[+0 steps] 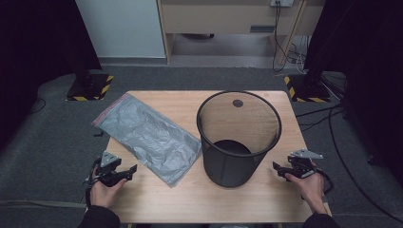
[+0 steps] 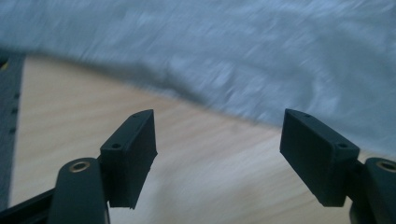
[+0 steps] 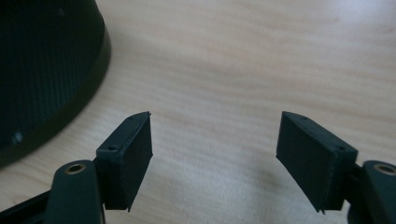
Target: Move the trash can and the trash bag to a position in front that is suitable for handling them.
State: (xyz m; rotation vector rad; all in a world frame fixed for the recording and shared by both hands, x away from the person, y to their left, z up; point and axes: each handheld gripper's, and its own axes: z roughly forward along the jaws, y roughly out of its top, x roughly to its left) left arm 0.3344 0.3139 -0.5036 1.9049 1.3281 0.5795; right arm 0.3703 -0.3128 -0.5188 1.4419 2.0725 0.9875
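Grey bag: blurred in my left gripper view, cut off top and right; black mesh bin: cropped at left.

both grippers, left and right, rest low, fingers spread apart, empty.

Colours on the table
Grey crinkled bag at left; black mesh bin at right; pale wood-grain table; black grippers.
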